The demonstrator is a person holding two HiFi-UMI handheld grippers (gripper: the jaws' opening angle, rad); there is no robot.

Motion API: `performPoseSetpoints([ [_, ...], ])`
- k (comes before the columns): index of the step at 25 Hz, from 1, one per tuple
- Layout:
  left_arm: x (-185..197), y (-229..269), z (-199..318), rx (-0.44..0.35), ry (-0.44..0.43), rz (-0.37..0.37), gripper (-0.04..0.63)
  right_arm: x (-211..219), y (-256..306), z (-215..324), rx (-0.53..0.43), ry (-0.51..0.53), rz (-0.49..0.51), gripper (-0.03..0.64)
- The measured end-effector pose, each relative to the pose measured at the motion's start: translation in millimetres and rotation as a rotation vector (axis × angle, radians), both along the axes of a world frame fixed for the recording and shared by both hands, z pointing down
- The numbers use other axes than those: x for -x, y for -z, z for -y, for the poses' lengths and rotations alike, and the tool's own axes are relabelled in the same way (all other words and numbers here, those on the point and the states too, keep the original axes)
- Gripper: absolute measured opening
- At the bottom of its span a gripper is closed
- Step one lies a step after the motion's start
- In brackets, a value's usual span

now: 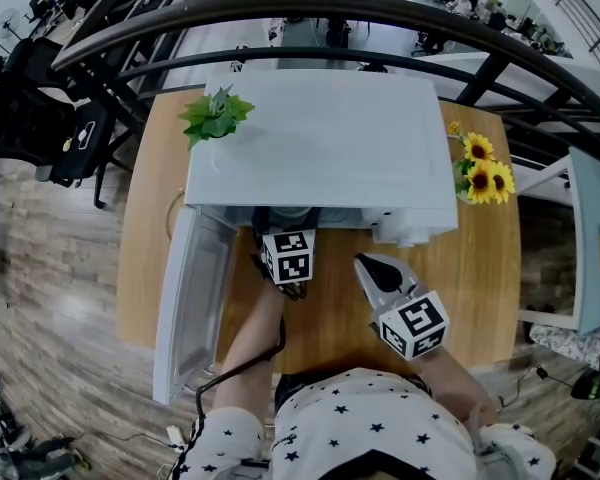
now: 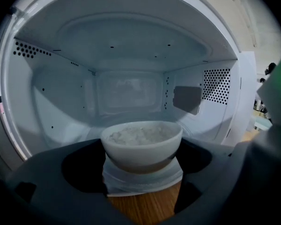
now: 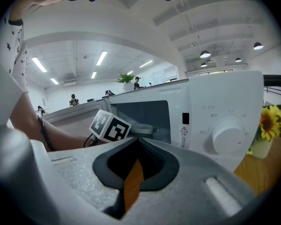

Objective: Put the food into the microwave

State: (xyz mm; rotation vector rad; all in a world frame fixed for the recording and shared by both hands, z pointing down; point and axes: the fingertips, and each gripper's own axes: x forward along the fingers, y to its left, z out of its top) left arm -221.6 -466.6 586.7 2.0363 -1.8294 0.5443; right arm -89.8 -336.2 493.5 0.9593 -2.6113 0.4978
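A white bowl of rice (image 2: 141,142) sits between the jaws of my left gripper (image 2: 143,175), which is shut on it at the mouth of the open microwave (image 1: 320,148). The cavity (image 2: 126,93) ahead holds nothing. In the head view only that gripper's marker cube (image 1: 288,256) shows, at the oven's front edge; the bowl is hidden under the top. My right gripper (image 1: 373,266) hovers over the wooden table (image 1: 480,288) in front of the control panel (image 3: 227,135), shut with nothing in it.
The microwave door (image 1: 190,298) hangs open to the left, reaching past the table's front edge. A green plant (image 1: 217,116) lies on the oven's top left corner. Sunflowers (image 1: 483,173) stand at its right. A curved black railing (image 1: 310,8) arches behind.
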Motion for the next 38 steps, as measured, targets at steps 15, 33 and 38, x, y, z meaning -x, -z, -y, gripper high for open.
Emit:
performPoseSetpoints([
  [15, 2.5, -12.7, -8.1, 0.038, 0.014, 0.054, 0.459, 3.1, 4.0, -8.9, -0.006, 0.003, 0.008, 0.006],
  [33, -0.6, -14.3, -21.6, 0.037, 0.03, -0.005, 0.459, -5.7, 5.6, -29.4, -0.011, 0.003, 0.005, 0.006],
  [38, -3.2, -8.6, -41.0, 0.034, 0.058, -0.013, 0.459, -11.1, 10.8, -44.4, -0.027, 0.018, 0.013, 0.006],
])
